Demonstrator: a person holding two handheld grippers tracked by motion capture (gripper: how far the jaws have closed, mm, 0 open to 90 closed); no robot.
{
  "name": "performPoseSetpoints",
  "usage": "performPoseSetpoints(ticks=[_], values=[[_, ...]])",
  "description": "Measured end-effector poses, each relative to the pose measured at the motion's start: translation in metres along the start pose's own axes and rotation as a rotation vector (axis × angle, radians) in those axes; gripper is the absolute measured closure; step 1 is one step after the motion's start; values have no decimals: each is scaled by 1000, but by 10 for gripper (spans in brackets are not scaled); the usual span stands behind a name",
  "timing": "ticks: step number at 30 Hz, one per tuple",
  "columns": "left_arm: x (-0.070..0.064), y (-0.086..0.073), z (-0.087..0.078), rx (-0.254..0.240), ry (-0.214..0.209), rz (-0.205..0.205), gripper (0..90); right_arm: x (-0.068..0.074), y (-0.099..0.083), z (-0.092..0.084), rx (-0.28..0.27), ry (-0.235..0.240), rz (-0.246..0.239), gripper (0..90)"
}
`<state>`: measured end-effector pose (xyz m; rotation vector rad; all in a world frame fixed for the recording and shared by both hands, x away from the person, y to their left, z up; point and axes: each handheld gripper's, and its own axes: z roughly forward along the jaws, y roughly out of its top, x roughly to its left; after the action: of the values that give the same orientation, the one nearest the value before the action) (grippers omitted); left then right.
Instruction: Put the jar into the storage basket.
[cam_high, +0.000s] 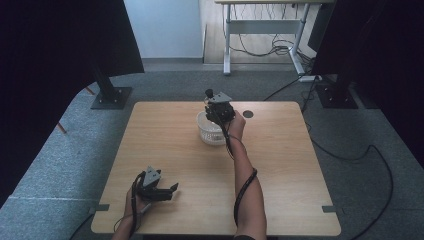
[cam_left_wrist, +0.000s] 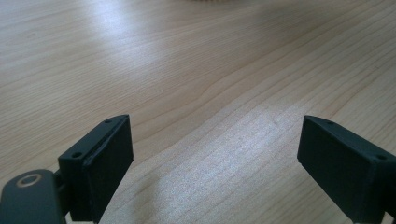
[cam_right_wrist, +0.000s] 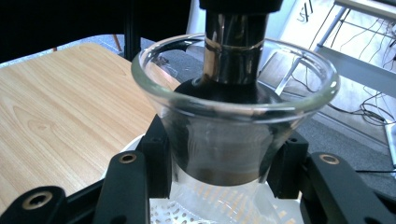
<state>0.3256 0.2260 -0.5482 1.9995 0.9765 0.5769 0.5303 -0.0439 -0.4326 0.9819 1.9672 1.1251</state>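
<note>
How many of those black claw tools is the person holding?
2. The left gripper rests open near the table's front edge; the right gripper grips a glass cup above the white basket.

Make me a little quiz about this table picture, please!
1. True or false: the right gripper holds a glass.
2. What sits on the table right under the glass? A) a white basket B) a red plate C) a book
3. Fill in: the left gripper has its fingers ____ , with nothing between them.

Key: 1 true; 2 A; 3 open
</note>
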Motion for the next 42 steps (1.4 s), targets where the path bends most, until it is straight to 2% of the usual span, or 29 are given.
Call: performPoseSetpoints(ticks=[7, 16, 28, 33, 36, 42], values=[[4, -1, -1, -11, -16, -35, 102, 3, -11, 8, 20, 2, 18, 517], [2, 0, -1, -2, -10, -18, 102, 10, -26, 18, 52, 17, 21, 516], [2, 0, 0, 5, -12, -13, 102, 13, -34, 27, 79, 15, 18, 516], [2, 0, 0, 6, -13, -11, 102, 14, -32, 27, 101, 24, -12, 505], [2, 0, 0, 7, -14, -10, 102, 16, -34, 29, 156, 43, -47, 492], [1, 0, 0, 10, -13, -7, 102, 14, -35, 26, 160, 44, -44, 493]])
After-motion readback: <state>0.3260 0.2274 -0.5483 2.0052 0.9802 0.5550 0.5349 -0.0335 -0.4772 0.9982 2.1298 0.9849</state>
